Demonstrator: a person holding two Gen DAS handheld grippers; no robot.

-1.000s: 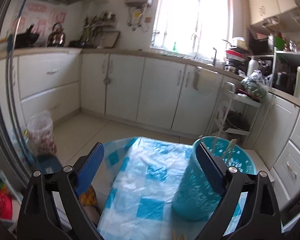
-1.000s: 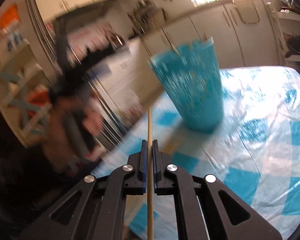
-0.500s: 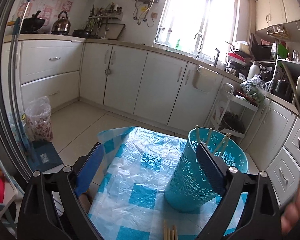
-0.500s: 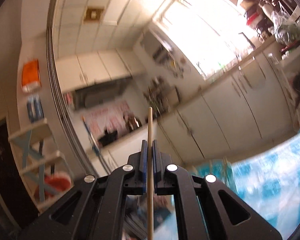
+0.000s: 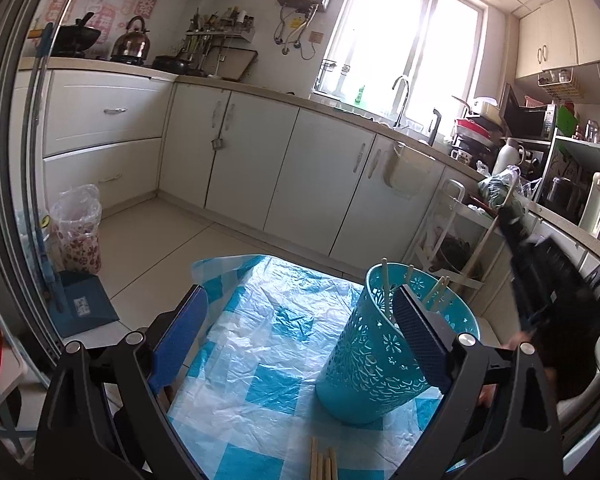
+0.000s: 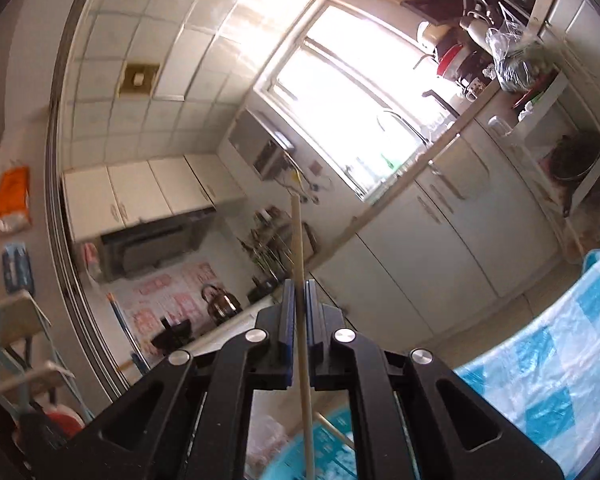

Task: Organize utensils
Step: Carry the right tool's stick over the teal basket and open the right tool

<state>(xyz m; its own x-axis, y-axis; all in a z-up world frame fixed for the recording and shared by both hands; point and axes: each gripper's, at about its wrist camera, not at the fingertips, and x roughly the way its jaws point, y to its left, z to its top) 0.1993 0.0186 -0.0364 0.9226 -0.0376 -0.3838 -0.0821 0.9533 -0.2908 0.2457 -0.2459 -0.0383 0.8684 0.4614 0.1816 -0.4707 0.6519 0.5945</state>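
Since a second ago the right gripper (image 6: 298,320) has swung up from the table, so its camera now looks at window and ceiling rather than at the blue checked tablecloth (image 6: 560,364). Its jaws are pressed together on a single wooden chopstick (image 6: 298,248), which runs between the pads and sticks out past the tips. In the left wrist view that gripper (image 5: 510,216) shows at the right edge, above and to the right of the turquoise basket (image 5: 374,364), with the chopstick (image 5: 482,246) slanting down toward the basket's rim. Several chopsticks already stand inside the basket. More loose chopsticks (image 5: 323,462) lie on the tablecloth (image 5: 268,344) just in front of it. The left gripper (image 5: 300,332) hangs with its jaws spread wide and nothing between the pads; its right finger (image 5: 420,340) overlaps the basket in view, contact unclear
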